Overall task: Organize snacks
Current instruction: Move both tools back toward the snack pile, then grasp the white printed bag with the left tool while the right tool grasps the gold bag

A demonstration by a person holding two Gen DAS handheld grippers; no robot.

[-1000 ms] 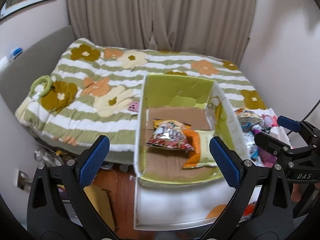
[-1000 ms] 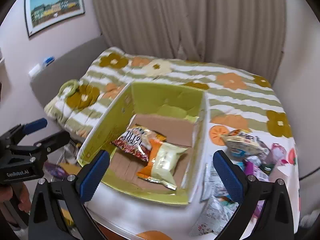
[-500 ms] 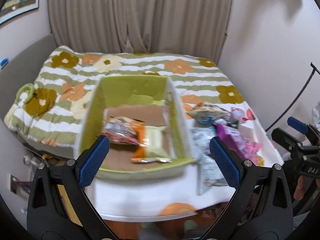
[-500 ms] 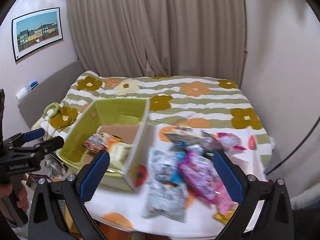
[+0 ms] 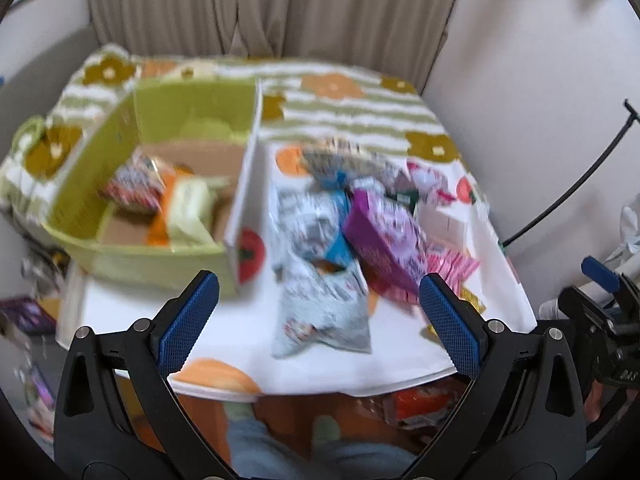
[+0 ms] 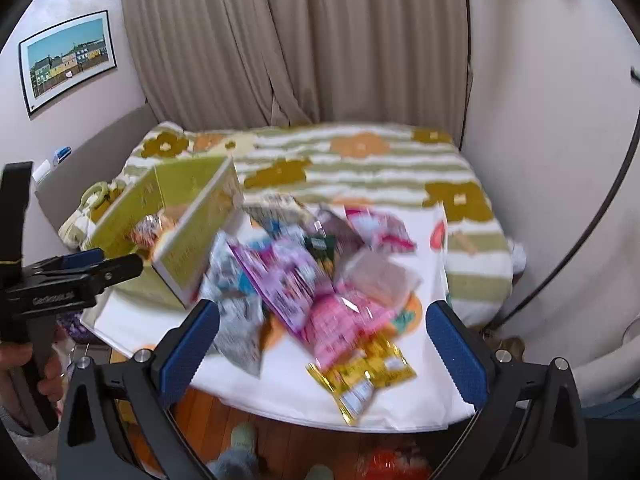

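Note:
A green cardboard box (image 5: 96, 148) stands at the left on the white cloth and holds a red-and-white packet (image 5: 134, 184) and an orange-and-yellow packet (image 5: 188, 212). To its right lies a loose pile of snacks: a silver bag (image 5: 320, 312), a purple bag (image 5: 384, 240) and a pink packet (image 5: 452, 268). My left gripper (image 5: 318, 284) hangs open over the near edge, in front of the silver bag. In the right wrist view my right gripper (image 6: 322, 308) is open above the pink packet (image 6: 344, 328), with a yellow packet (image 6: 360, 376) nearest. Both views are blurred.
The white cloth (image 6: 280, 396) covers the foot of a bed with a green-striped floral blanket (image 6: 360, 168). Curtains (image 6: 296, 40) and walls close the back and right. A black cable (image 5: 580, 184) runs down the right wall. Wooden floor and a person's socked feet (image 5: 240, 412) lie below.
Both views have swung to the right, from the green box to the snack pile. Both grippers stay open and hold nothing.

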